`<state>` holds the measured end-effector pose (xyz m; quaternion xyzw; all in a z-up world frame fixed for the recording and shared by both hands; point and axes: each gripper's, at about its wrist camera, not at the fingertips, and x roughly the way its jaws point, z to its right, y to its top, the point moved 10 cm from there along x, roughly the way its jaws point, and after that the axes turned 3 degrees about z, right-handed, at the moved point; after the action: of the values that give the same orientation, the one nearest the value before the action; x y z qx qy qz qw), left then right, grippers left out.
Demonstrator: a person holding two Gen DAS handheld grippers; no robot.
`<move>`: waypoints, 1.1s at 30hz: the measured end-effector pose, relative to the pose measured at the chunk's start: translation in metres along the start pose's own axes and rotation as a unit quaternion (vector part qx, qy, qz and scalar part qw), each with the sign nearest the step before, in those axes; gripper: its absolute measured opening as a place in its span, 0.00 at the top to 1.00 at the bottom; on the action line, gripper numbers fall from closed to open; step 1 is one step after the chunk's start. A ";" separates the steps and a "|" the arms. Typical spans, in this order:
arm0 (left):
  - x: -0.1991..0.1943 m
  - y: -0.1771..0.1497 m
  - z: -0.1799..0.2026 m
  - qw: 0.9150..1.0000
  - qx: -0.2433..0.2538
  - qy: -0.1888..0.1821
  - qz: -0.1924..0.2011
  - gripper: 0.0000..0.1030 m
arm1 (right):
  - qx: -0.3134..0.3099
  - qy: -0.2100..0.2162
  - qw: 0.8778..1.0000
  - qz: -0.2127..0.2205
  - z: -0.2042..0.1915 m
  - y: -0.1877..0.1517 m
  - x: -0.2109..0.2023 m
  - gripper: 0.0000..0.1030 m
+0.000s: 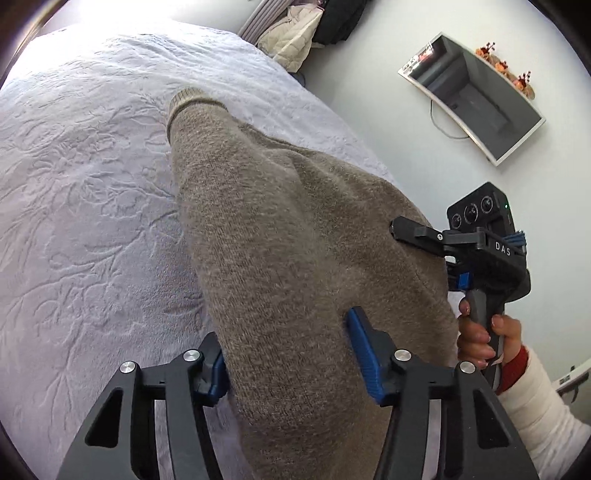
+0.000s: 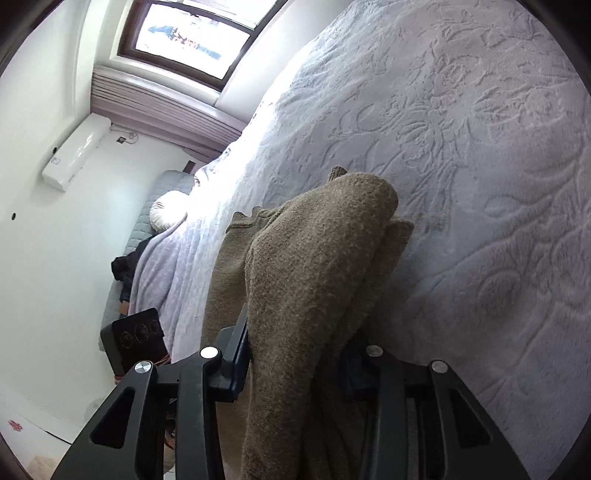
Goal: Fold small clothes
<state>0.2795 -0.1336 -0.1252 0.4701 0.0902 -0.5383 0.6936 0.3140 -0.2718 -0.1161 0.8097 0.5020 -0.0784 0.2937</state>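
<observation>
A small brown knitted sweater point(image 1: 280, 229) hangs over the bed, lifted by both grippers. One sleeve with a ribbed cuff point(image 1: 184, 101) trails onto the bedspread. My left gripper point(image 1: 291, 362) is shut on the sweater's near edge, blue pads on either side of the cloth. My right gripper point(image 1: 413, 236) shows at the right of the left wrist view, gripping the sweater's other edge. In the right wrist view the sweater point(image 2: 314, 266) drapes folded between my right gripper's point(image 2: 295, 369) fingers, which are shut on it.
A pale lilac embossed bedspread point(image 1: 81, 192) covers the bed point(image 2: 480, 166). A wall television point(image 1: 476, 96) and a pile of clothes point(image 1: 295, 33) lie beyond the bed. A window point(image 2: 192, 37), an air conditioner point(image 2: 74, 155) and a pillow point(image 2: 166, 214) show in the right wrist view.
</observation>
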 end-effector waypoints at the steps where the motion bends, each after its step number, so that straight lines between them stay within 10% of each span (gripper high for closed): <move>1: -0.007 -0.001 0.004 1.000 0.002 -0.001 0.005 0.44 | 0.002 0.008 1.000 0.004 -0.009 -0.001 -0.003 0.60; 25: -0.207 -0.131 0.009 0.997 0.019 0.065 0.046 0.44 | -0.005 0.059 0.997 -0.056 -0.168 -0.167 0.025 0.60; 31: -0.193 -0.170 -0.047 0.989 -0.007 0.145 0.010 0.43 | -0.005 -0.010 0.996 -0.084 -0.134 -0.204 0.072 0.59; 33: -0.190 -0.180 -0.067 0.982 -0.017 0.186 0.010 0.29 | -0.006 -0.064 0.994 -0.083 -0.111 -0.213 0.081 0.55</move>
<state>0.0781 0.0466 -0.1415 0.5506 0.2220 -0.4332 0.6782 0.1517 -0.0795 -0.1439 0.7567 0.5482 -0.1518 0.3224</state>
